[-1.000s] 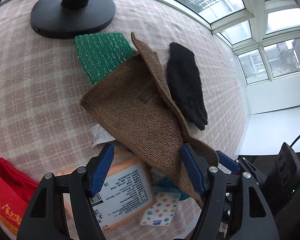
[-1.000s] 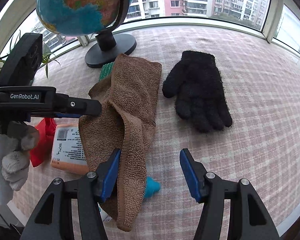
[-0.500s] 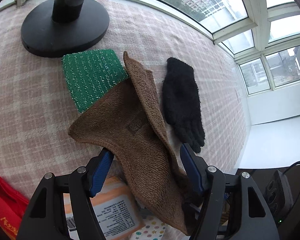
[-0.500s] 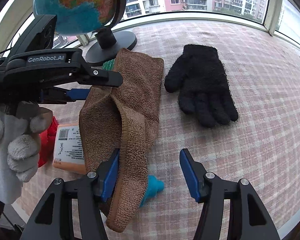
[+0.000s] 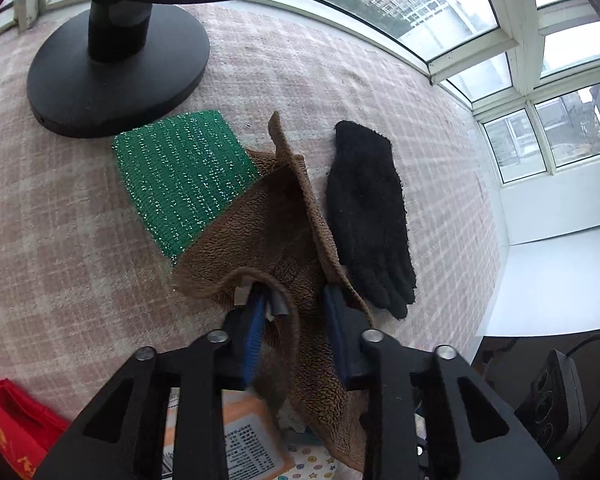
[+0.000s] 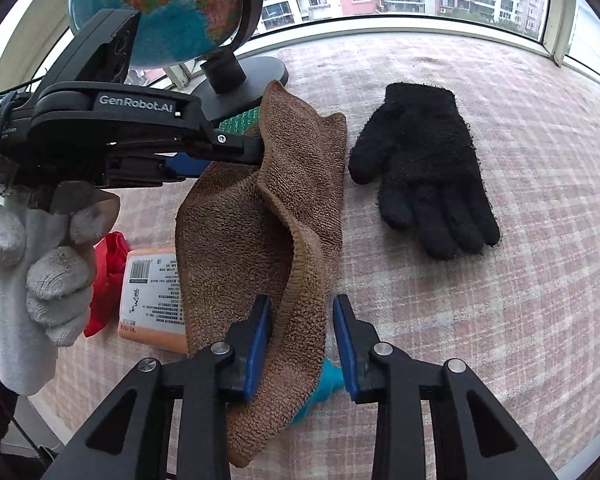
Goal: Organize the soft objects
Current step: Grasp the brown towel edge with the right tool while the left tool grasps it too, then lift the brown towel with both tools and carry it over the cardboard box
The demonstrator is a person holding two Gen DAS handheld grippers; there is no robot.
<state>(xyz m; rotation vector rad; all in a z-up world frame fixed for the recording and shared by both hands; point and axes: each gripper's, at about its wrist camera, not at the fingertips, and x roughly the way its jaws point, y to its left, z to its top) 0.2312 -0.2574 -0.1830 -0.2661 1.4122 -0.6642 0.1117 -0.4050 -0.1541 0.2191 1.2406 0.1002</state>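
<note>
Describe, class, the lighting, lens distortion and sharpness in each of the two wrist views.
Left wrist view: soft daylight, no hard shadows; fisheye curves the window frames; brown towel sharp, near gripper arms slightly soft. Right wrist view: even daylight; table edge bows; black glove crisp; corners darkly vignetted.

we see the left gripper (image 5: 296, 332) as matte black angular arms ending in blue-padded fingers (image 5: 254, 340), with a round silver screw at each joint behind the pads. the right gripper (image 6: 300, 340) is built the same, black frame, blue pads (image 6: 346, 344), silver screws. on the side of the left tool's black body we read white lettering "genrobot.ai". below that body, our left hand (image 6: 36, 264) wears a grubby white knit glove.
</note>
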